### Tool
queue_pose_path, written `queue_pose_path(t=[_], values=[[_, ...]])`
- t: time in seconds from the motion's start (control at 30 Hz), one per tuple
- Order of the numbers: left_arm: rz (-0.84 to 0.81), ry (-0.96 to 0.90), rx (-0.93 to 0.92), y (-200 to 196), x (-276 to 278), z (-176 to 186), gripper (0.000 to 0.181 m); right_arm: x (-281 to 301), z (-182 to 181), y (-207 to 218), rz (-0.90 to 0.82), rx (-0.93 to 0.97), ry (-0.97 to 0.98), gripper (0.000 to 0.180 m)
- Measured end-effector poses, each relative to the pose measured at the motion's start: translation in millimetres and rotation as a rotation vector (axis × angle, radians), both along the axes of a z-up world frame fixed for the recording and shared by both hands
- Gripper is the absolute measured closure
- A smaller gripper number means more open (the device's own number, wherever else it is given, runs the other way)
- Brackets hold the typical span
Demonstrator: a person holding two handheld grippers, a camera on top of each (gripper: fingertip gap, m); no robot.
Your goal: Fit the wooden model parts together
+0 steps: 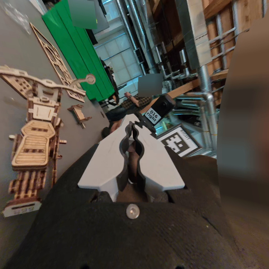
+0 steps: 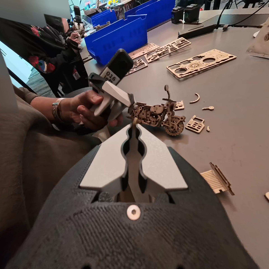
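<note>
A wooden model motorcycle (image 2: 157, 115) stands upright on a grey table (image 2: 218, 145), with small loose wooden pieces (image 2: 195, 123) just beside its front wheel and flat cut-out sheets (image 2: 200, 64) lying farther back. The right tongs (image 2: 134, 126) are pinched on a small pale wooden part (image 2: 135, 121), held close to the motorcycle's rear end. The left tongs (image 1: 132, 125), held in a person's hand (image 2: 87, 110) near the table edge by the motorcycle's rear, have their tips closed together with nothing visible between them.
</note>
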State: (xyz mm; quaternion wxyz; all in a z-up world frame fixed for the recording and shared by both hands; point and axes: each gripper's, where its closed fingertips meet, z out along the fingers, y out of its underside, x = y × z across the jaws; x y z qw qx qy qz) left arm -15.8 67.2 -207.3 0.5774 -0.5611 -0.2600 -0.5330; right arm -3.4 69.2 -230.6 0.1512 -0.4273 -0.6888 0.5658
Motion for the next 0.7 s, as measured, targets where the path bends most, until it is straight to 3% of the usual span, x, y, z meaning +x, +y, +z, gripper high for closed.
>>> queue_pose_path(t=[0.23, 0.37, 0.47, 0.7], values=[[0.186, 0.719, -0.269, -28.9, -19.9, -11.9, 0.179, -2.5, -3.4, 1.8, -0.011, 0.006, -0.006, 0.177], [0.141, 1.058, -0.511, -58.8, -14.7, -47.2, 0.159, -3.8, -9.6, -2.8, 0.0, -0.014, -0.033, 0.177], [0.08, 1.153, -0.603, -67.4, 2.5, -71.3, 0.15, -3.2, -12.2, -11.3, 0.023, -0.04, -0.053, 0.178], [0.059, 1.217, -0.678, -61.2, 13.8, -89.4, 0.143, -2.9, -9.7, -19.8, 0.033, -0.045, -0.047, 0.177]])
